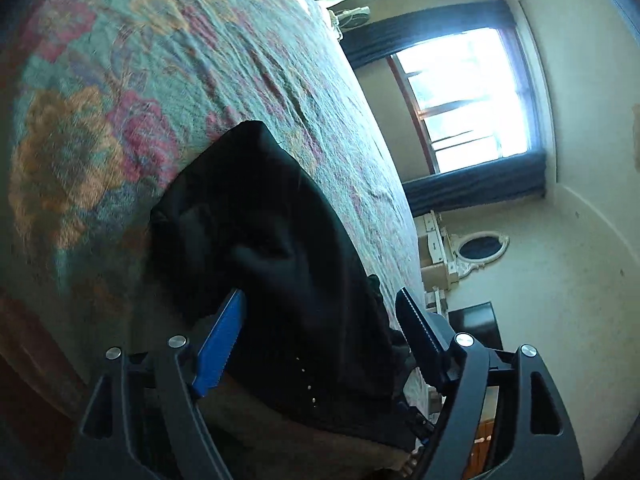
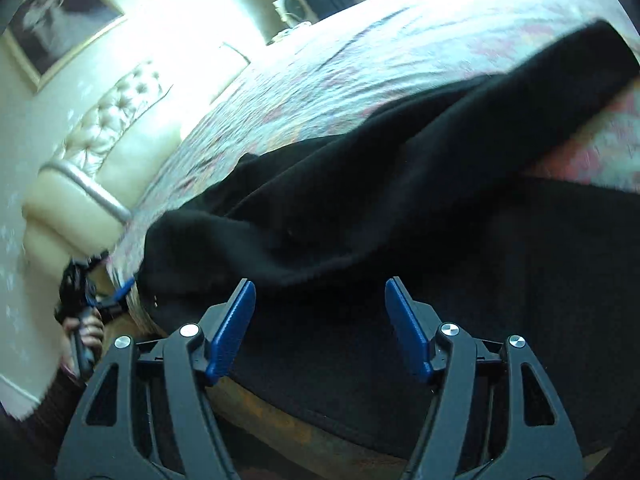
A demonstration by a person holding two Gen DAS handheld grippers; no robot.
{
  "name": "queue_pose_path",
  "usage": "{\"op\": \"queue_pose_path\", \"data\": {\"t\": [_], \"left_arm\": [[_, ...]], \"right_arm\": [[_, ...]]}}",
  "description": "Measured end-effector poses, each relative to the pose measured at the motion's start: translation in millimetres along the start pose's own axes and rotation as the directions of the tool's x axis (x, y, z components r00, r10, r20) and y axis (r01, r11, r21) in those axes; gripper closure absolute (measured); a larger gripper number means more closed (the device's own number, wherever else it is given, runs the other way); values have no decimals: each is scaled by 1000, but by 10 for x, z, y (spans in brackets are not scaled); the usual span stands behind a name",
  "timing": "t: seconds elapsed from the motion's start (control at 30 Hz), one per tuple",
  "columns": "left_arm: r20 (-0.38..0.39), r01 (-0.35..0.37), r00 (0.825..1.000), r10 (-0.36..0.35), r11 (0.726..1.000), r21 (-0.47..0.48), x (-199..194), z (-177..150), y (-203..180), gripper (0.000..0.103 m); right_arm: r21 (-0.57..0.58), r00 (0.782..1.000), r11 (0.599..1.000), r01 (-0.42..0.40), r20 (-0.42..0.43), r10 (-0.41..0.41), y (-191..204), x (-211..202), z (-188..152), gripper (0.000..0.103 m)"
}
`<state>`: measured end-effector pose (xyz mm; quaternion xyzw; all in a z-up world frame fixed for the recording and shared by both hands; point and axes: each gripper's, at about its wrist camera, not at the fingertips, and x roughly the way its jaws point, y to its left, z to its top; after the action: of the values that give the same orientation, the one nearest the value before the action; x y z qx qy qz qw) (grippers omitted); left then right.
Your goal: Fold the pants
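Note:
Black pants (image 1: 280,248) lie on a floral bedspread (image 1: 120,80), partly hanging over the bed's near edge. In the left wrist view my left gripper (image 1: 320,300) is open, its blue fingers either side of the pants' edge, not closed on it. In the right wrist view the pants (image 2: 400,184) stretch across the bed in loose folds. My right gripper (image 2: 320,288) is open just in front of the cloth at the bed's edge. The left gripper (image 2: 124,286) also shows far left in that view, held in a hand.
A window with dark curtains (image 1: 472,96), a white dresser with an oval mirror (image 1: 476,248) and a dark screen (image 1: 476,328) stand beyond the bed. A tufted cream headboard (image 2: 112,120) and a framed picture (image 2: 56,20) are at the left.

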<state>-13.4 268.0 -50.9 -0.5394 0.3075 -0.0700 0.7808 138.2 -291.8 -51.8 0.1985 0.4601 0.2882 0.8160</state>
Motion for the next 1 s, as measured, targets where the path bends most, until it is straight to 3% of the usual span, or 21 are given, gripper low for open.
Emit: {"op": "queue_pose_path", "data": {"t": [0.1, 0.3, 0.5, 0.63, 0.7, 0.73, 0.77, 1.0], "left_arm": [[27, -26, 999, 27, 999, -40, 98, -8, 47, 27], [91, -76, 992, 90, 987, -144, 150, -69, 55, 27], [101, -160, 980, 173, 980, -121, 250, -327, -34, 27], [143, -177, 970, 198, 973, -146, 383, -205, 9, 27], [163, -198, 962, 218, 972, -127, 391, -135, -57, 55], [151, -226, 958, 242, 967, -117, 433, -90, -59, 82], [147, -242, 955, 258, 963, -118, 464, -60, -44, 88], [142, -237, 954, 263, 955, -178, 444, -76, 66, 91]], "right_arm": [[140, 1000, 990, -25, 7, 24, -181, 24, -31, 34], [265, 997, 963, -52, 67, 35, -250, -83, -92, 29], [260, 997, 965, -39, 71, 21, -236, -35, -113, 28], [272, 996, 962, -40, 89, 16, -250, -36, -133, 27], [305, 994, 951, -55, 109, 23, -288, -40, -130, 27], [326, 992, 943, -66, 122, 28, -336, -69, -137, 27], [351, 990, 933, -81, 139, 34, -370, -79, -136, 27], [522, 963, 835, -176, 269, 35, -710, -201, -155, 27]]}}
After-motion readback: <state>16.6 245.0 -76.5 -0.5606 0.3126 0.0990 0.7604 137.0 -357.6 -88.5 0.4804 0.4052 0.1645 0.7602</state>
